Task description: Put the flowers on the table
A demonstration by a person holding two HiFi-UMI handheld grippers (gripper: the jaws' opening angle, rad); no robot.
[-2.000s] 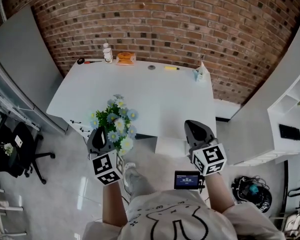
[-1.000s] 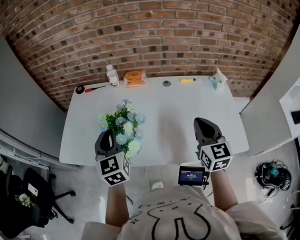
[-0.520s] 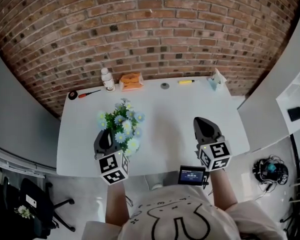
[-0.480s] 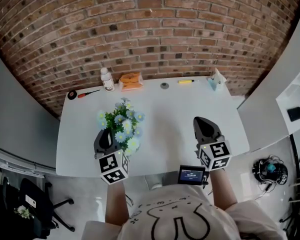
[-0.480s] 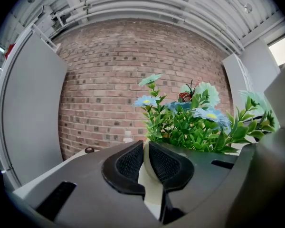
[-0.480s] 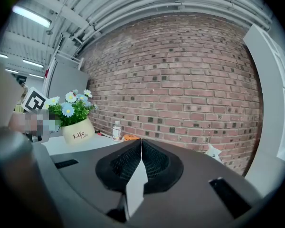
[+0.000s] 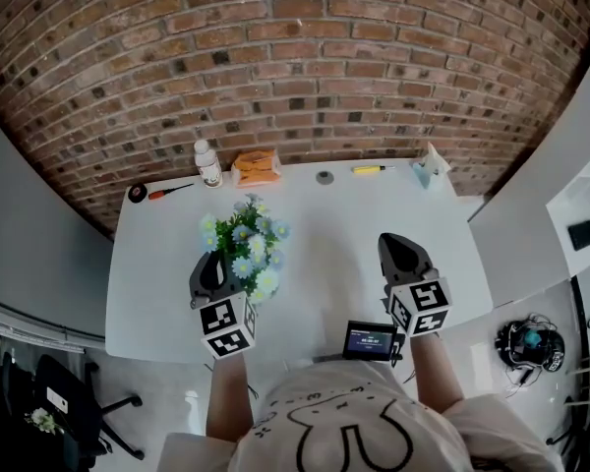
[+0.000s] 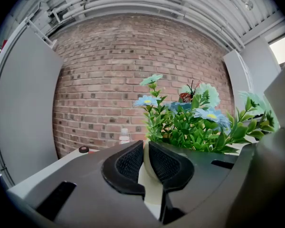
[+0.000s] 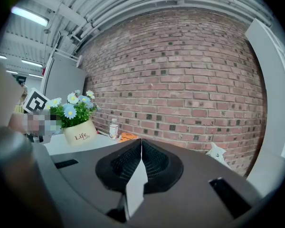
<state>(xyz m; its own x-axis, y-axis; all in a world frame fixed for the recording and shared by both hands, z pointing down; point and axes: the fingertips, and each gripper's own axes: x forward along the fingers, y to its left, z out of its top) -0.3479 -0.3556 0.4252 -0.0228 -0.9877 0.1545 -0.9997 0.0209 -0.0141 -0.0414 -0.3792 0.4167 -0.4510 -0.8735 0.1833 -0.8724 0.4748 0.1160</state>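
A bunch of blue and white flowers [image 7: 244, 254] with green leaves stands in a cream pot [image 9: 79, 133]. My left gripper [image 7: 213, 262] is shut on the pot's rim; in the left gripper view the cream rim sits pinched between the black pads [image 8: 130, 163], with the flowers [image 8: 194, 122] just to the right. The pot is over the left half of the white table [image 7: 334, 224]; whether it touches the top I cannot tell. My right gripper [image 7: 398, 247] hovers over the table's right front, shut with nothing in it [image 9: 141, 144].
Along the table's far edge by the brick wall lie a tape roll [image 7: 136, 194], a screwdriver [image 7: 167, 192], a bottle [image 7: 207, 161], an orange packet [image 7: 256, 165], a yellow pen [image 7: 367, 169] and a white-blue carton [image 7: 429, 167]. A small screen [image 7: 370, 341] hangs at the person's waist.
The person has stepped up to the table, so both grippers and the flowers have gone from off its front edge to over its top. Neither grip has changed.
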